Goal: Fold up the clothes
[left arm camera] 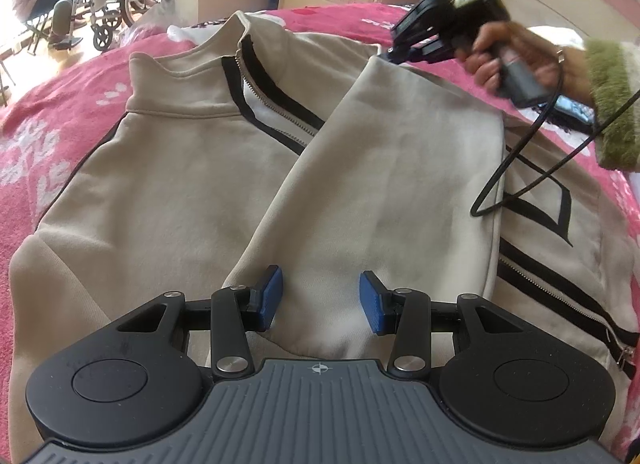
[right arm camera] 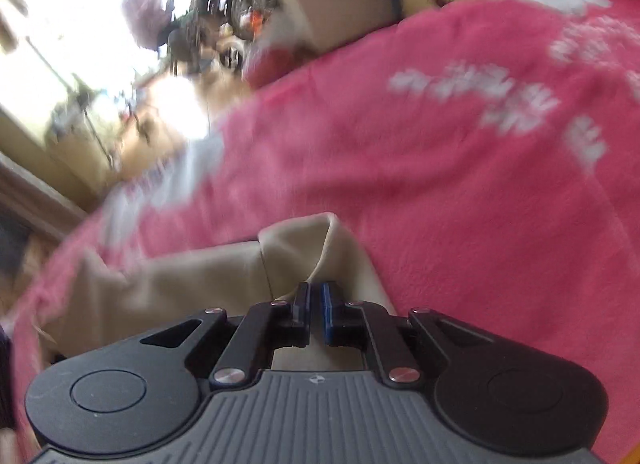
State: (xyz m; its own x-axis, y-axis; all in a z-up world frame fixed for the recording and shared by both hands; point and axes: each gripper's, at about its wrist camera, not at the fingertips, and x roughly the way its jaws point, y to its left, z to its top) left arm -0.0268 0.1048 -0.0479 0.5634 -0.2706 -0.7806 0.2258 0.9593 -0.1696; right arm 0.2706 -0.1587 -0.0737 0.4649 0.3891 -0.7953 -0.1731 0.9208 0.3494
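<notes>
**Sleeve fold in progress on the jacket**

The beige jacket (left arm camera: 168, 192) lies face up on the pink blanket (left arm camera: 48, 112), zipper partly undone. Its sleeve (left arm camera: 384, 192) is folded across the front. The right gripper (right arm camera: 315, 306) is clamped on the cuff (right arm camera: 304, 240), jaws nearly together; blur makes the exact hold uncertain. The left gripper (left arm camera: 320, 300) hovers over the sleeve, jaws apart and holding nothing. The next move probably calls for laying the cuff flat, releasing it, then folding the opposite sleeve
</notes>
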